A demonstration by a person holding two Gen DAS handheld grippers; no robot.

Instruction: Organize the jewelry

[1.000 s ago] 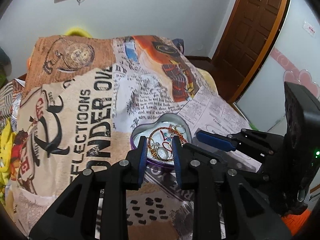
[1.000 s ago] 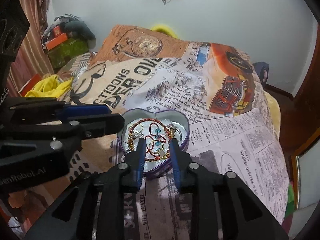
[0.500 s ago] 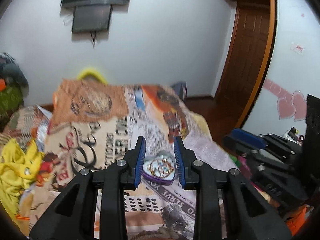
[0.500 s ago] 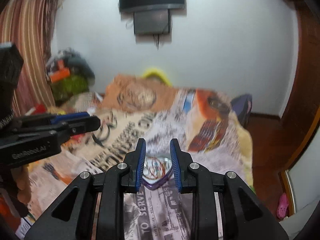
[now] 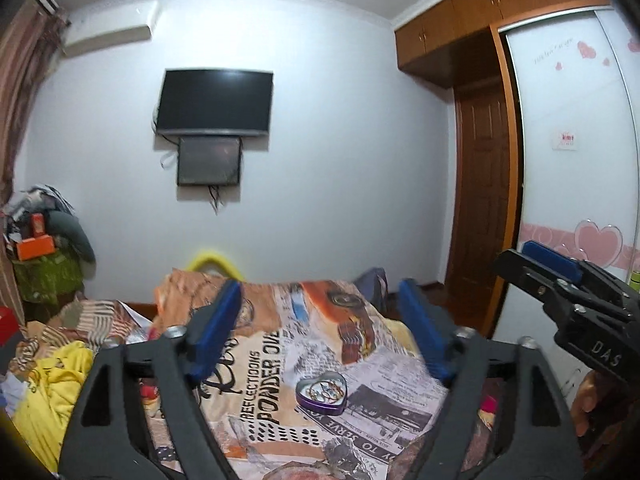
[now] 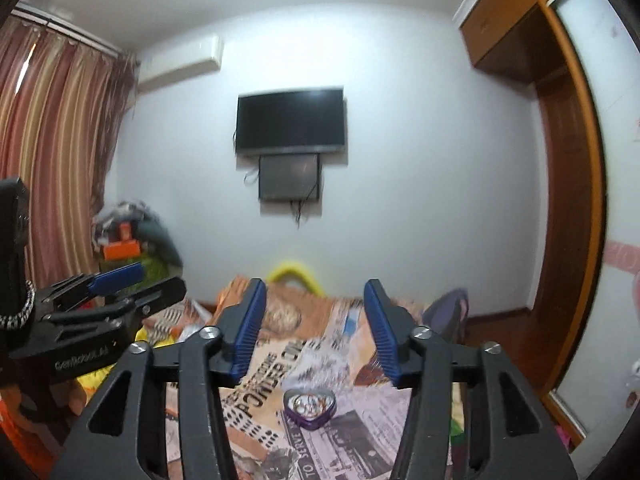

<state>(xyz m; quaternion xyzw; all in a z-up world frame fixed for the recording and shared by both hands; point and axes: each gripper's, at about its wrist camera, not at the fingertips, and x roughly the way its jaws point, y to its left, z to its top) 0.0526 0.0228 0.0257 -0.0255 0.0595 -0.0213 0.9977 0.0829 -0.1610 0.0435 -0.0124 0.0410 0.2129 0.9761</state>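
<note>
Bed with newsprint-patterned cover (image 5: pixel 256 364) carries the purple heart-shaped tin (image 5: pixel 321 393), bangles and earrings inside, lid off. Left gripper (image 5: pixel 320 332) and right gripper (image 6: pixel 316 326) hang above it, jaws opening, nothing between them. Recommendation: finish by retreating level, clear of the tin's rim.

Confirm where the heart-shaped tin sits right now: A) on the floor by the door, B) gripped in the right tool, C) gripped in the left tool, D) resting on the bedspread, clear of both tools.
D: the heart-shaped tin lies on the printed bedspread, with jewelry inside and neither tool touching it.
</note>
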